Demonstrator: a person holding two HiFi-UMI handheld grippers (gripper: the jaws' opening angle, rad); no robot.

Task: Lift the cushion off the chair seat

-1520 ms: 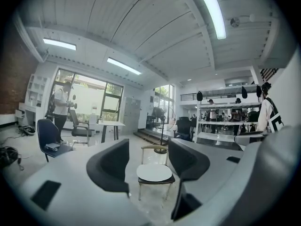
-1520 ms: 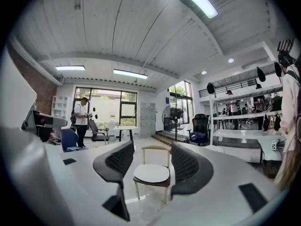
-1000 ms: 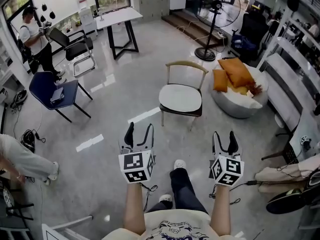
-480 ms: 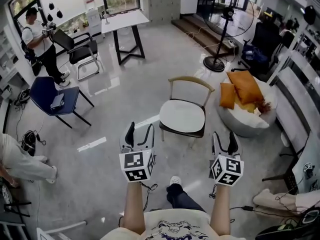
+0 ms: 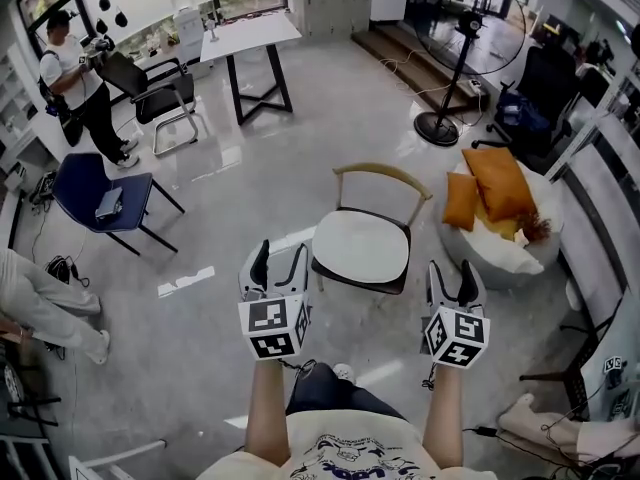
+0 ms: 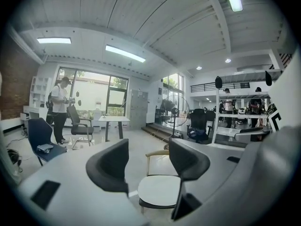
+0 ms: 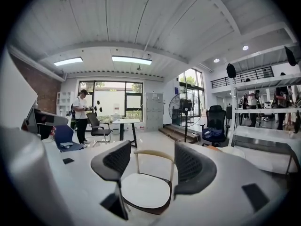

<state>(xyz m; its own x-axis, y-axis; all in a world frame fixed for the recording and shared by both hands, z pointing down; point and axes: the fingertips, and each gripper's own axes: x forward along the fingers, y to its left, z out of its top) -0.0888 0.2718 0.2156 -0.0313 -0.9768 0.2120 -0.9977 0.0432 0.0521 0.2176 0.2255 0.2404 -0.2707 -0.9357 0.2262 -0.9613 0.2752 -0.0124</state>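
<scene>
A wooden chair (image 5: 376,176) with a curved backrest stands on the grey floor just ahead of me. A round white cushion (image 5: 361,247) lies flat on its dark seat. My left gripper (image 5: 277,260) hangs open a little left of the seat's near edge. Right of the seat my right gripper (image 5: 452,277) is open too. Neither touches the chair. Between the left gripper's (image 6: 148,166) jaws the cushion (image 6: 159,191) shows low and ahead; it also sits between the right gripper's (image 7: 153,166) jaws, as the cushion (image 7: 145,190) with the backrest (image 7: 154,155) behind it.
A round white pouf (image 5: 510,250) with orange pillows (image 5: 497,180) sits right of the chair. A standing fan (image 5: 452,78) is behind it. A blue chair (image 5: 98,193), a black office chair (image 5: 150,86), a white table (image 5: 250,36) and a person (image 5: 75,73) are far left.
I have walked closer: the chair has slid down and nearer in the head view, now lying between both grippers. The grippers stay open and level.
</scene>
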